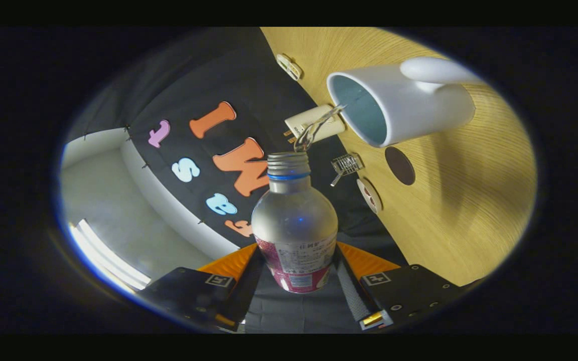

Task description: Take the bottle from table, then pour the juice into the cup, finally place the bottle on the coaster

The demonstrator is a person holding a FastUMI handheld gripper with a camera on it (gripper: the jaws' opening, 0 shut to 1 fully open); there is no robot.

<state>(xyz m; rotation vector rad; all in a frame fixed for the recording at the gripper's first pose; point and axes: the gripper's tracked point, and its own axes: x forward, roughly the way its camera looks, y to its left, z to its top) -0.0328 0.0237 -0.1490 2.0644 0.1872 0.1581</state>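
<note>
Between my gripper's [296, 273] fingers sits the bottle [295, 225], both pressing its labelled base (label too blurred to make out). Its long axis runs straight ahead, open neck toward the cup [399, 108], a thin stream of juice [314, 131] crossing to the rim. Just beyond lies the dark round coaster [400, 165] on the wooden table [449, 215].

Gripper [296, 273] rolled sideways, seen from the gripper view, fingers closed from both sides on the lower body of the bottle [295, 225], held between them with its open neck pointing forward, beyond the fingertips.
</note>
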